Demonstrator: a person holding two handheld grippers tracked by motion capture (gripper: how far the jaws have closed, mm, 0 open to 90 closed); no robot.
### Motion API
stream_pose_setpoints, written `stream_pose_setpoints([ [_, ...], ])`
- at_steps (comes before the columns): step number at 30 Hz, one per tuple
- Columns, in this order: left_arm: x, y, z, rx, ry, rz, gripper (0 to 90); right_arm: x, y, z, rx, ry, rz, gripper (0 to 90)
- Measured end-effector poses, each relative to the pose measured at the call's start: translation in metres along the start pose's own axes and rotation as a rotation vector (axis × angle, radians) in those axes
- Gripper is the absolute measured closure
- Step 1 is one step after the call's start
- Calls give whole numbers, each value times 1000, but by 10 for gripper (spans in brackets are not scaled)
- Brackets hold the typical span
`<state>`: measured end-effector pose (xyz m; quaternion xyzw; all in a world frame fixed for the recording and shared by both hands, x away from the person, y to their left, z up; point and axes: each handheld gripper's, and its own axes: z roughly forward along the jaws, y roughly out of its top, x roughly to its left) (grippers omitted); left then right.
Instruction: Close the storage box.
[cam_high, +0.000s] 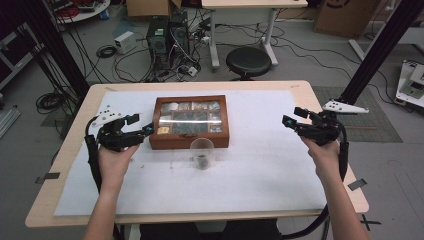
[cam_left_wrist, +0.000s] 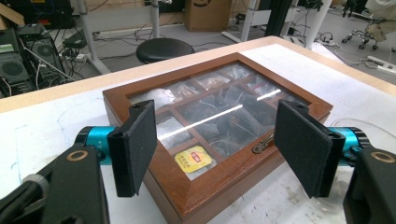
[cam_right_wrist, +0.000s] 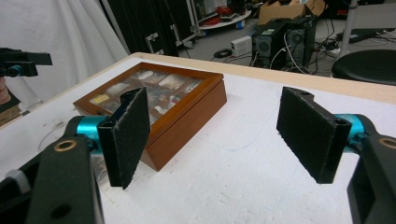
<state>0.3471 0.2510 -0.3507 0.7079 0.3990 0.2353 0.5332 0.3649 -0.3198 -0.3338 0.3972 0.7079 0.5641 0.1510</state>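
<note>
The box lies mid-table, a cup just before it, the left gripper beside its left end.

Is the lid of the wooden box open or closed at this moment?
Closed. The glass-paned lid lies flat on the wooden box, with no gap along its front edge, and the small metal latch hangs over the seam.

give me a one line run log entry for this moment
left gripper: open, at left end of closed glass-lidded brown wooden box | right gripper: open, off to its right, apart | clear plastic cup: upright before box
</note>
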Motion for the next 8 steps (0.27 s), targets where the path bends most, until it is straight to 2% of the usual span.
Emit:
stream_pose_setpoints([
  [8, 1, -1, 0, 2, -1, 1, 301, 0, 0, 1, -3, -3, -4, 262],
])
